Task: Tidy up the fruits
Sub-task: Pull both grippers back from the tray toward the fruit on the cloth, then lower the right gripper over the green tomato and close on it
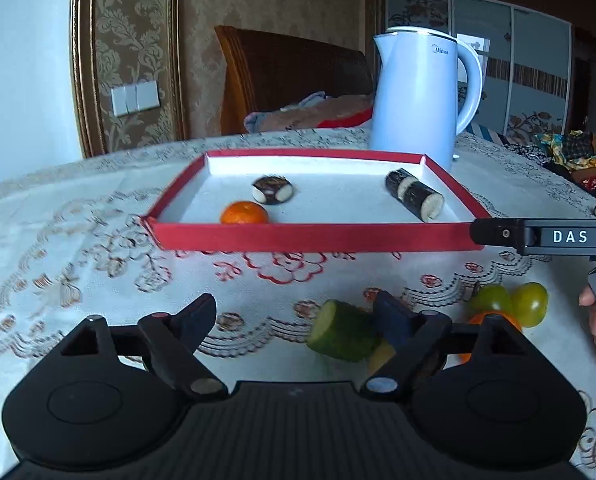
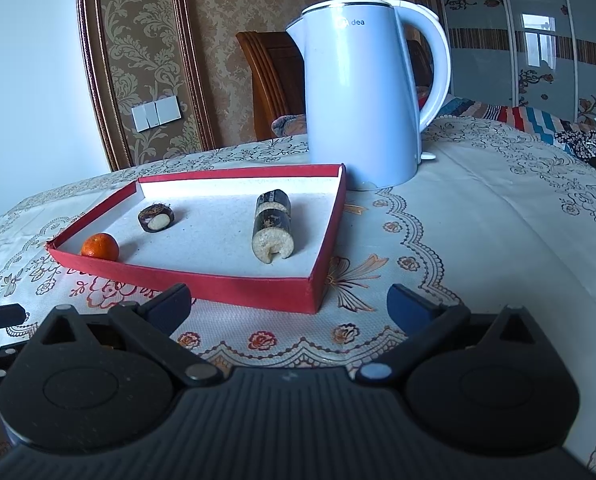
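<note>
My counter (image 1: 78, 240), under a flowered cloth, fills the lower half of both views. The pale blue kettle (image 2: 361, 96) stands upper centre of the right wrist view, just behind the far right corner of the red tray (image 2: 218, 286). In the tray lie a long dark sugarcane piece (image 2: 273, 224) toward the right, a short sugarcane stub (image 2: 156, 218) left of centre, and a tangerine (image 2: 100, 247) against the near left wall.

My left tongs (image 1: 294, 316) are spread wide at the bottom of the left wrist view, holding nothing; a green cucumber chunk (image 1: 343, 330) lies on the cloth just beside the right finger. Two green tomatoes (image 1: 511, 302) sit at lower right. My right tongs (image 2: 290, 306) are likewise released, over bare cloth in front of the tray's near corner.
</note>
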